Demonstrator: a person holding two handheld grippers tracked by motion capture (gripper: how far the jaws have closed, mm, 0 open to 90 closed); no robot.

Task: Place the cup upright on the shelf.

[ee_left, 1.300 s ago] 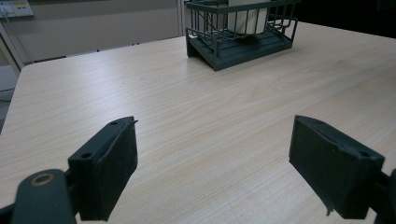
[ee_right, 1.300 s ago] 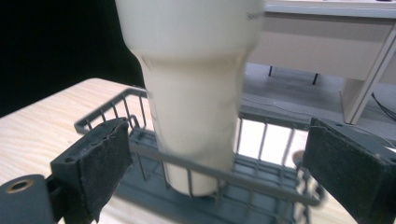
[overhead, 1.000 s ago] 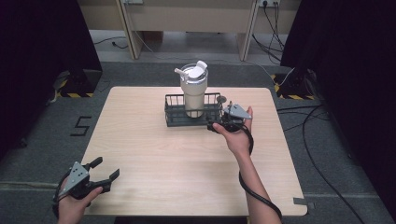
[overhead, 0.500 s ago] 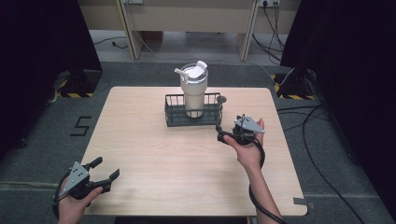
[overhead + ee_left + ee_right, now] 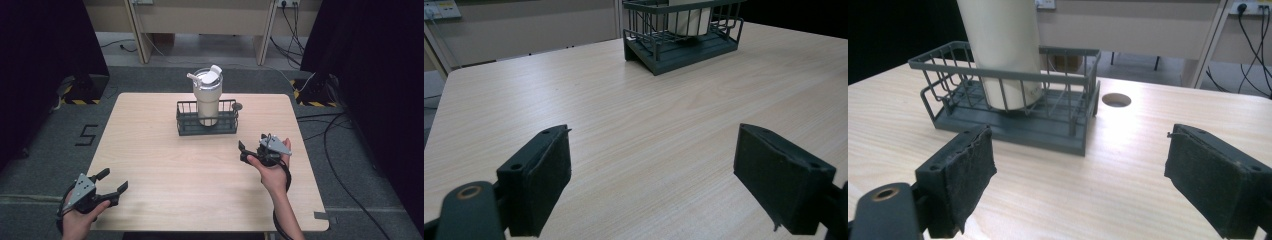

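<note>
A cream tumbler [image 5: 207, 97] with a white lid stands upright in a dark wire basket [image 5: 207, 125] at the table's far middle. My right gripper [image 5: 242, 152] hovers open over the table, in front of and right of the basket, jaws pointing left toward it. In the right gripper view the open jaws [image 5: 1080, 170] frame the basket [image 5: 1013, 120] and tumbler [image 5: 1000, 50], with nothing between them. My left gripper [image 5: 115, 179] is open at the table's near left corner. The left gripper view [image 5: 651, 170] shows the basket [image 5: 684, 42] far off.
A round cable hole [image 5: 237, 106] sits in the wooden table [image 5: 150, 150] just right of the basket, also visible as a hole [image 5: 1116, 100] in the right gripper view. Cables trail on the floor at the right [image 5: 345, 150].
My right gripper has drawn back from the basket's right end toward the person's side, ending well apart from it. The left gripper has barely moved.
</note>
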